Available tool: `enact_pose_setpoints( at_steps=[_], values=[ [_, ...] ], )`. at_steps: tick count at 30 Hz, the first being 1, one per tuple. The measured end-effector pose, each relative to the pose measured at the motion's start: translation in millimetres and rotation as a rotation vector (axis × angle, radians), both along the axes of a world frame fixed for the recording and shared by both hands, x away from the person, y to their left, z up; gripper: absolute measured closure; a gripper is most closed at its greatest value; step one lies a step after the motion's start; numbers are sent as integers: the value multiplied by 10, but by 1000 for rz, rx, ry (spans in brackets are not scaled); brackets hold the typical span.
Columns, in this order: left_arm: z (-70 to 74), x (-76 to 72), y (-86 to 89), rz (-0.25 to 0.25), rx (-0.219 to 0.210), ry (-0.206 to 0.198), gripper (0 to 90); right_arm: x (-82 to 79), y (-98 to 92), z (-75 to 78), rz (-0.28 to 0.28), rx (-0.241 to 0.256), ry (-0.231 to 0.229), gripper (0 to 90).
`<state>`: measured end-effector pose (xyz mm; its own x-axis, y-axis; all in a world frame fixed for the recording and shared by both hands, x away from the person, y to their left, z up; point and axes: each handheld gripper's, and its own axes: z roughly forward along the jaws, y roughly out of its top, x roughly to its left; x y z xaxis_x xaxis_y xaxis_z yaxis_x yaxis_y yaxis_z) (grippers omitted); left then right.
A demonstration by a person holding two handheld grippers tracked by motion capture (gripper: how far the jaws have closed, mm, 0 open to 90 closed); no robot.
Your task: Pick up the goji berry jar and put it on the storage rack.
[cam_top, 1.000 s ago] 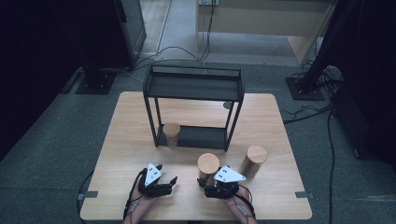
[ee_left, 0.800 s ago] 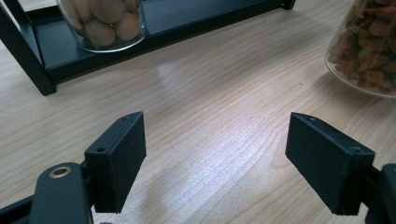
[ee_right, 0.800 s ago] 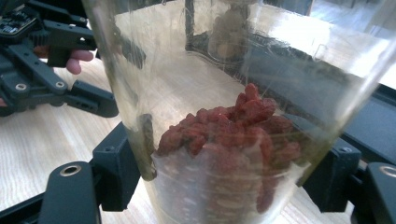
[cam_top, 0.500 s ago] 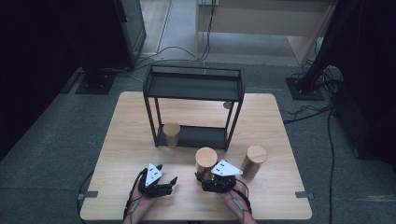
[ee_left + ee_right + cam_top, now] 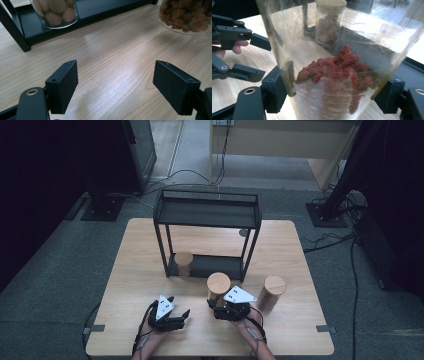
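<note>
The red-berry jar (image 5: 337,75) is cut off at top and bottom in the right gripper view; its glass blurs the nut jar (image 5: 328,25) behind it.

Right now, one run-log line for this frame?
right gripper: jaws around red-fruit jar, grip unclear | left gripper: open, empty, over table | nut jar: on rack bottom shelf | third jar: on table

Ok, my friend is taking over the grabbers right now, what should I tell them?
Right gripper: jaws around the jar of red dried fruit, which stands on the table in front of the rack; a firm clamp cannot be told.
Left gripper: open, empty, over bare table.
Jar of nuts: already on the rack's bottom shelf.
Third jar: on the table, right.
Left to do: probably shelve the two table jars.
</note>
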<state>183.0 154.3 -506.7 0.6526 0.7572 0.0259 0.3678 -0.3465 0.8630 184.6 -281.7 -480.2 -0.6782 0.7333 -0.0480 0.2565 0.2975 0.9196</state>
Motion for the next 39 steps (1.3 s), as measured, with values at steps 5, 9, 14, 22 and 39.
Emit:
enact_pose_setpoints(
  at_steps=[5,9,14,22,39],
  values=[
    [2,3,0,-1,0,2,201,41,25,10,-4,-4,-2,248],
    [-1,0,-1,-1,-1,0,201,86,49,25,-9,-2,3,248],
    [0,1,-1,-2,0,0,202,132,87,34,-10,-5,4,249],
    [-2,1,3,-5,-1,0,201,184,152,40,-16,-4,5,248],
    [1,5,5,-5,-1,3,201,293,224,74,-43,7,-1,249]
  ],
)
